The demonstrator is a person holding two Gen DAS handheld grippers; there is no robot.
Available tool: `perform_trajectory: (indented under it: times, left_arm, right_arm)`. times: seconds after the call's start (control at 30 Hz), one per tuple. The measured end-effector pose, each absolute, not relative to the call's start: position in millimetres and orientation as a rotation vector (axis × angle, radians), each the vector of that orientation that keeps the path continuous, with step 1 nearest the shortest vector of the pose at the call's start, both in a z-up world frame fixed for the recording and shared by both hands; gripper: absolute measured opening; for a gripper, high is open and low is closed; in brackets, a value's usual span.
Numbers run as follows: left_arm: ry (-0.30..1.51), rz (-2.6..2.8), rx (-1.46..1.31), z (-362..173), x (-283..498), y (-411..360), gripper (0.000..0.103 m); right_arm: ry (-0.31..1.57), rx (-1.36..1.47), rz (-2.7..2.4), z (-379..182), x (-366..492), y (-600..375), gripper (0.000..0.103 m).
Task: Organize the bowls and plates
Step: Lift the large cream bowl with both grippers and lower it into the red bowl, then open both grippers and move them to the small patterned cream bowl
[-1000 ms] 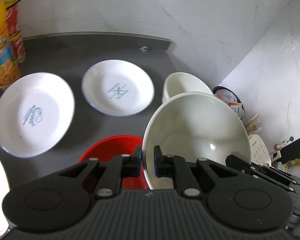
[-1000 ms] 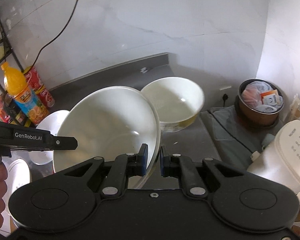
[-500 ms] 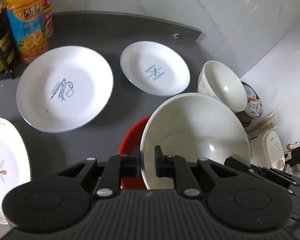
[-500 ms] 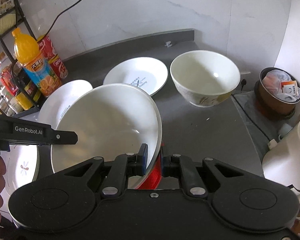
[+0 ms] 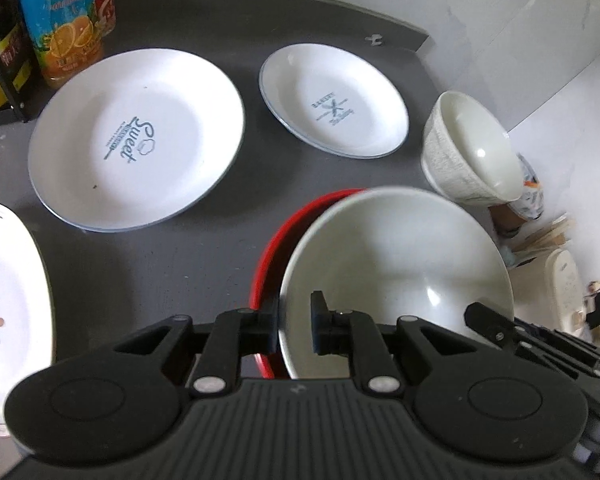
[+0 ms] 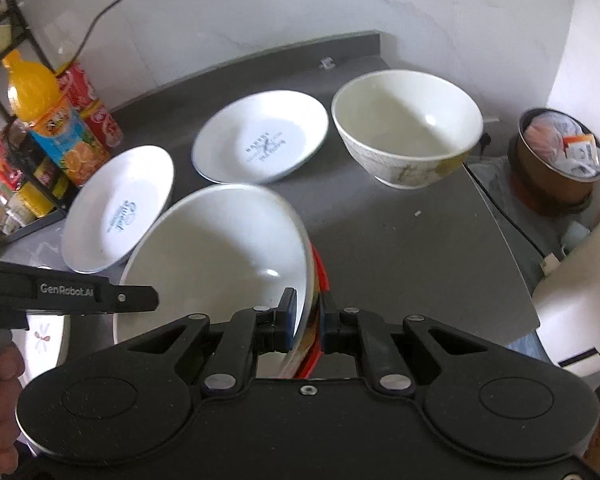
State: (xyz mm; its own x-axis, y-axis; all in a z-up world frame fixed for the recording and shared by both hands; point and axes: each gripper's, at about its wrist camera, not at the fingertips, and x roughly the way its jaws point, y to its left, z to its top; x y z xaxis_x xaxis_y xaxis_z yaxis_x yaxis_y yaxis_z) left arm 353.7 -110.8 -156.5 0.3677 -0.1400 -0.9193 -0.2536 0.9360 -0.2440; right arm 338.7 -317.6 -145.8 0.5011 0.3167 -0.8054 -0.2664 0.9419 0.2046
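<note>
On the left edge of the dark grey bench [image 5: 204, 248] lies a white plate with a flower motif [image 5: 8, 300], empty. Behind it, at the back left, stand an orange juice bottle [image 5: 60, 28] and a red can [image 5: 105, 4] beside a black wire rack [image 6: 4, 92] holding packaged goods.

Next to the right lies the large white plate [image 5: 136, 140] printed "Sweet", empty. Further right, near the back wall, lies the smaller white plate [image 5: 334, 100] with a crossed-cutlery print, also empty.

In the centre foreground a large white bowl [image 5: 396, 264] is gripped at both sides of its rim. The left gripper [image 5: 295, 326] has its fingers closed on the rim's near-left edge, one finger inside the bowl and one outside. The right gripper [image 6: 306, 320] has its fingers closed on the opposite edge in the same manner. The bowl is tilted and empty. It sits over a red bowl [image 5: 276, 252]; only the red rim shows, and contact between the two cannot be confirmed.

To the right stands a patterned cream bowl [image 6: 408, 136], upright on the bench and empty. Beyond the bench's right edge, a brown bin [image 6: 558, 160] holds crumpled wrappers, and a white appliance [image 6: 580, 284] stands nearer.
</note>
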Motion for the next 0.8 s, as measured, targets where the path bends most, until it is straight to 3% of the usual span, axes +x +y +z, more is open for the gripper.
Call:
perform_trajectory:
  times: [0.17, 0.37, 0.47, 0.57, 0.8]
  left_arm:
    - [1.201, 0.059, -0.401, -147, 355, -104, 0.014]
    - [1.124, 0.066, -0.397, -122, 354, -96, 0.027]
    - [1.111, 0.076, -0.383, -118, 356, -93, 0.028]
    - [1.103, 0.071, -0.378, -116, 357, -93, 0.029]
    - [1.088, 0.067, -0.337, -113, 362, -102, 0.043]
  right_arm:
    - [0.984, 0.040, 0.333, -146, 341, -312, 0.009]
    - [0.973, -0.001, 0.332, -144, 340, -302, 0.009]
    - [0.968, -0.010, 0.329, -140, 342, -300, 0.017]
    - [0.944, -0.011, 0.329, -134, 342, -302, 0.018]
    - [0.922, 0.053, 0.324, -129, 346, -314, 0.019]
